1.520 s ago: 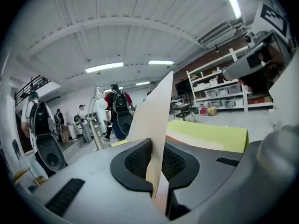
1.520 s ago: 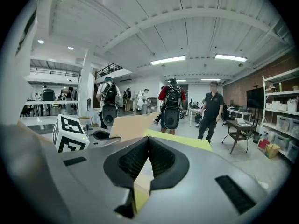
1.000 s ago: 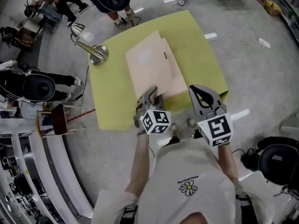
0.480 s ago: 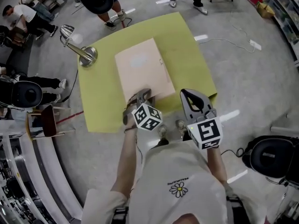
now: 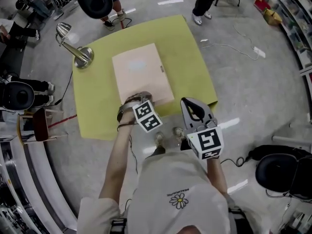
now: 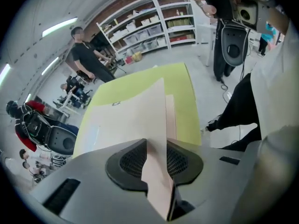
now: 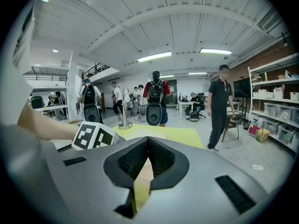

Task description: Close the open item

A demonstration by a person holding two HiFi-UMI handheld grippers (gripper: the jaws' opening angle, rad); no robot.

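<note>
I see the beige folder point(image 5: 139, 72) lying almost flat in the middle of the yellow counter point(image 5: 190, 57). My left claw point(image 5: 135, 98) is at its 6 o'clock edge. Its jaws have just been opening and now stand loose around the cover's edge. My right claw point(image 5: 193, 103), at the folder's 4 o'clock, is closed together on nothing.

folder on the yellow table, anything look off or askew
Only the folder: its top cover is not lying quite flat. The near edge stands between the jaws of the left tool, which have just been opening, and a lower layer shows beside it.
</note>
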